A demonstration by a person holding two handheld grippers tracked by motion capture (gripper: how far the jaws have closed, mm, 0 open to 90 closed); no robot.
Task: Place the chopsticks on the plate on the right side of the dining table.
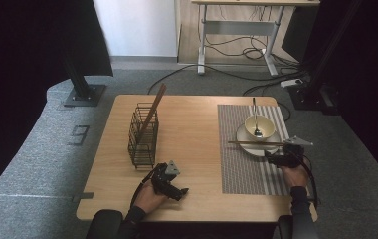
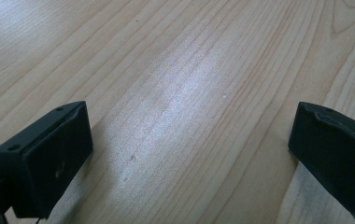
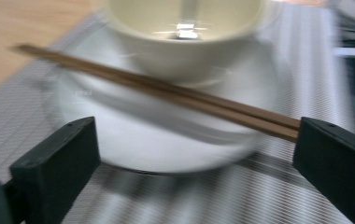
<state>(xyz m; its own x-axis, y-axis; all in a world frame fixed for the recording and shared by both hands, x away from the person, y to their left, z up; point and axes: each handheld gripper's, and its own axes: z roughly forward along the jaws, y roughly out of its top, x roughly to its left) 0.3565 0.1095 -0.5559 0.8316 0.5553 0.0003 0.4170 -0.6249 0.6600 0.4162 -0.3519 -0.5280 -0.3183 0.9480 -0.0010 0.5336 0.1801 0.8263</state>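
- Right gripper: jaws spread wide, nothing clamped between them. It sits over the striped placemat, at the near edge of the white plate.
- Chopsticks: a pair lying side by side across the near part of the plate, just ahead of the right gripper's jaws. In the right gripper view the chopsticks cross the jaw gap on a slant, above the jaw tips; the thick end runs up to the right-hand jaw and looks to touch its upper corner, though motion blur prevents certainty.
- Long axis: roughly level in the high view, running across the table from the gripper's side out to its left. The far tip overhangs the plate rim above the placemat.
- Cream bowl stands on the plate just beyond the chopsticks, a metal spoon resting in it with the handle pointing away from the gripper.
- Left gripper: jaws apart and empty, low over bare wooden table, well apart from the chopsticks.
- Wire cutlery basket ahead of the left gripper, holding one tilted brown stick.
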